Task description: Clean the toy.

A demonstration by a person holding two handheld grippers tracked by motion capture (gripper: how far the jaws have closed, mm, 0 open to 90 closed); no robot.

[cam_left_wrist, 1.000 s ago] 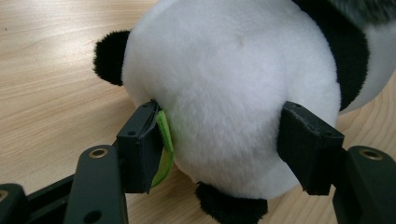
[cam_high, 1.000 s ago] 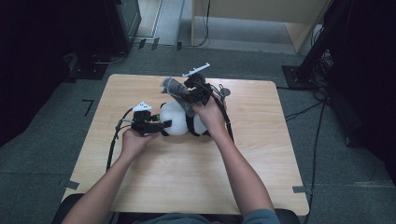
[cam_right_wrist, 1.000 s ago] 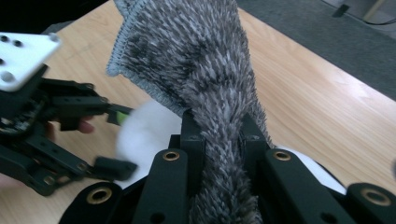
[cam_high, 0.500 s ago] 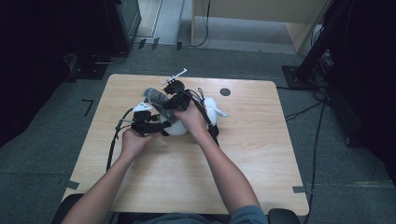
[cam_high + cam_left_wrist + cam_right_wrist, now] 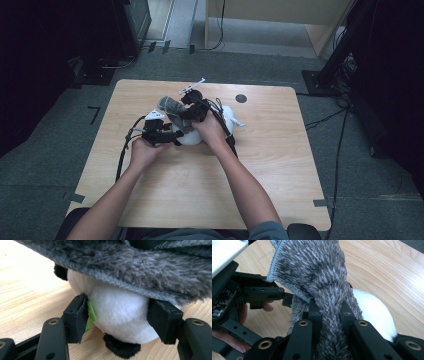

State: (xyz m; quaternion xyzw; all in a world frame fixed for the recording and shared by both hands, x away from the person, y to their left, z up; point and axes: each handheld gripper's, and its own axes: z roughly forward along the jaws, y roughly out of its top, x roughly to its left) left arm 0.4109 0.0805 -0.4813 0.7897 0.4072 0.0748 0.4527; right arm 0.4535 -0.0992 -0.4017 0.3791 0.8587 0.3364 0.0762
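A white plush toy (image 5: pixel 117 302) with black paws lies on the wooden table (image 5: pixel 280 165). My left gripper (image 5: pixel 121 315) is shut on its body, a pad pressing each side, with a green tag (image 5: pixel 90 315) against the left pad. A grey fuzzy cloth (image 5: pixel 317 272) hangs over the toy from above. My right gripper (image 5: pixel 330 310) is shut on a fold of that cloth. In the high view the left gripper (image 5: pixel 172 136) and the right gripper (image 5: pixel 187 112) meet at the toy (image 5: pixel 192 139), left of the table's middle. The grey cloth (image 5: pixel 170 107) hides the toy's upper part.
A small dark round spot (image 5: pixel 241 98) marks the table behind the hands. Black cables (image 5: pixel 122 155) trail from the grippers across the table's left half. Dark equipment (image 5: pixel 130 25) and stands line the floor beyond the far edge.
My right gripper has moved left and down with the grey cloth, which now covers more of the white toy. The left gripper has stayed put on the toy.
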